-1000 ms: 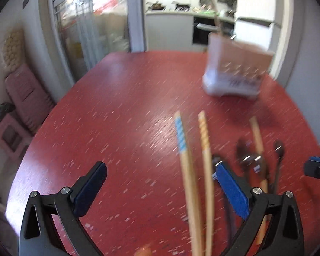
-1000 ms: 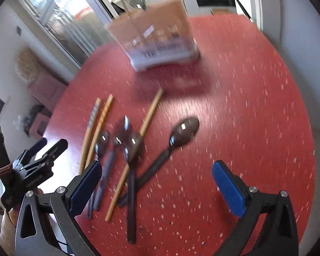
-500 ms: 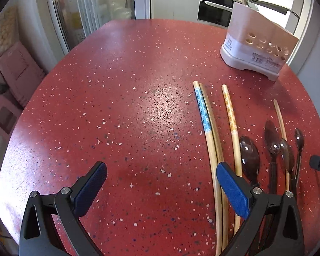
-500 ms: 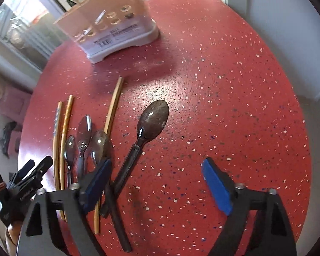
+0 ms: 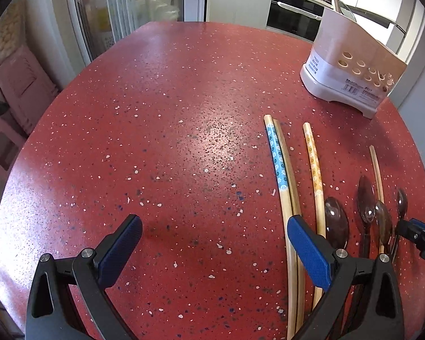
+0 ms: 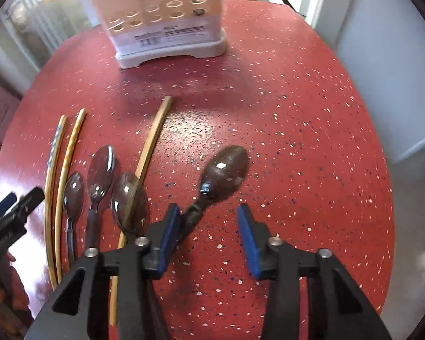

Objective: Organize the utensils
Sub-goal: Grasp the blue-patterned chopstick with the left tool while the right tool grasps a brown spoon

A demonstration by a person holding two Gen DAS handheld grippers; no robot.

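Left gripper [image 5: 212,243] fingers wide apart over red table [image 5: 155,141]; chopsticks [image 5: 280,170], spoons [image 5: 337,223] at right.

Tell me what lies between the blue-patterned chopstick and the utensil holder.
In the left wrist view, one orange-patterned chopstick lies between the blue-patterned chopstick and the utensil holder; otherwise only bare red table.

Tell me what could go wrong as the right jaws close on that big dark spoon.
1. The right gripper is closing, but the big spoon's handle sits against the left pad with the right pad still clear; an off-centre pinch may twist or flick it.
2. The neighbouring spoon overlapping a chopstick lies close by and could get nudged.
3. The open left gripper hovers near the patterned chopsticks, so the hands may crowd.
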